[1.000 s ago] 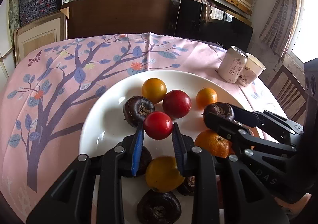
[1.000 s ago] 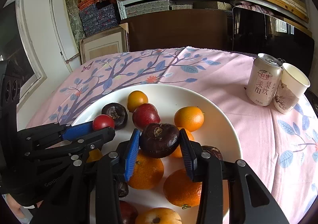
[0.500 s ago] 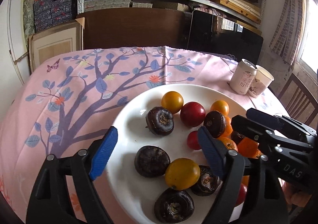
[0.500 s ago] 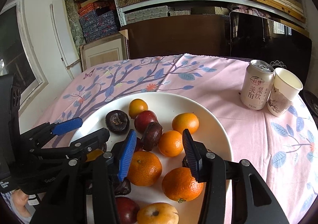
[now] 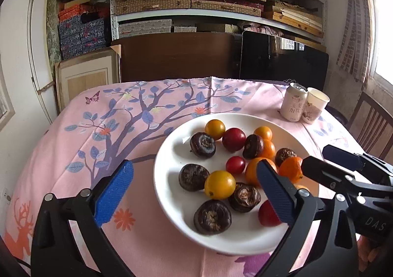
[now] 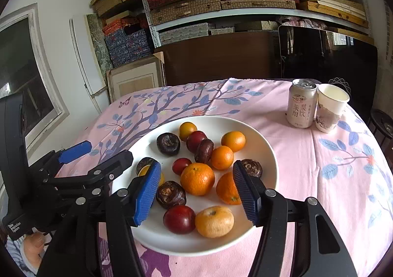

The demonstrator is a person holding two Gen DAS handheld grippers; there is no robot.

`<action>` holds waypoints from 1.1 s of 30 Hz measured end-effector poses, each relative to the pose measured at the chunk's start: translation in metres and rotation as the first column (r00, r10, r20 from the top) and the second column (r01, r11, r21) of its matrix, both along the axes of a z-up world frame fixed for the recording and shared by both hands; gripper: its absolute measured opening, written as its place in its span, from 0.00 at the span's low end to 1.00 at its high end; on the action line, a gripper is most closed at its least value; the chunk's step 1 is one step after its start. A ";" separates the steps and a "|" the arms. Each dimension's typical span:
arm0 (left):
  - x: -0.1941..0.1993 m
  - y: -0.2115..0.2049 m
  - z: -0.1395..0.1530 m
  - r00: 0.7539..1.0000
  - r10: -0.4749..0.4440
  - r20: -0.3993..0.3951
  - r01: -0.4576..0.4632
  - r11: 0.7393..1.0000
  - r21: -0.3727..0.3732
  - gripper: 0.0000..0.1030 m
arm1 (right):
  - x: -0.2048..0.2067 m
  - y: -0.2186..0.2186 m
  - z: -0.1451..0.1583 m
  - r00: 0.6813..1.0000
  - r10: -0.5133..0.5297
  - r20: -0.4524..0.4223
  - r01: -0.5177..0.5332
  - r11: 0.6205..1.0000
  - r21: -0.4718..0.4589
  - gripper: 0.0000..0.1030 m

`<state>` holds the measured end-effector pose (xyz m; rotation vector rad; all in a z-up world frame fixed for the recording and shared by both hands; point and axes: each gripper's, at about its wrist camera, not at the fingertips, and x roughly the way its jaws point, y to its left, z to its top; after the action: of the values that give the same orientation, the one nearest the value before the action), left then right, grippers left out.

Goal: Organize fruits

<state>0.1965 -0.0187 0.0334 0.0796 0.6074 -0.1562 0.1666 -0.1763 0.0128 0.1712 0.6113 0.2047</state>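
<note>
Left wrist view: the small red fruit (image 5: 235, 164) had been released onto the white plate (image 5: 169, 193). Both the left gripper (image 5: 194, 191) and right gripper (image 6: 196, 188) were seen opening, empty; further sorting was judged possible.

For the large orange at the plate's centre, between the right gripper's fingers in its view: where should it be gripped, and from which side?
Grip the large orange across its widest middle, coming down from above and the near side with the right gripper, whose jaws are opening with nothing pressed between them. It is round with its stem dimple up, so any opposite pair of sides works; left and right look freest, since a smaller orange crowds it behind.
</note>
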 end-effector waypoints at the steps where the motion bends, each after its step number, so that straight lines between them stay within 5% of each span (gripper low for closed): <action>1: -0.008 -0.002 0.000 1.000 0.001 0.009 -0.001 1.000 0.020 0.95 | -0.007 -0.003 -0.003 1.000 -0.008 -0.001 0.008 1.000 0.010 0.63; 5: -0.036 -0.011 -0.002 0.999 -0.003 0.033 0.001 0.997 0.076 0.95 | -0.035 -0.014 -0.013 0.999 -0.043 0.000 0.043 0.998 0.036 0.65; 15: -0.089 -0.028 -0.012 0.998 0.018 0.058 -0.028 0.985 0.171 0.96 | -0.088 -0.040 -0.016 0.989 -0.127 0.073 0.121 0.989 0.086 0.92; 26: -0.106 -0.029 -0.003 0.996 -0.035 0.077 0.025 0.991 0.128 0.96 | -0.084 -0.043 -0.020 0.988 -0.146 0.052 0.140 0.985 0.097 0.92; 33: -0.101 -0.017 -0.002 0.998 -0.056 0.030 0.055 0.998 0.025 0.96 | -0.082 -0.042 -0.022 0.988 -0.147 0.037 0.143 0.985 0.091 0.92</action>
<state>0.0957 -0.0354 0.0311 0.1217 0.5771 -0.2010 0.0850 -0.2180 -0.0094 0.2952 0.5437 0.0944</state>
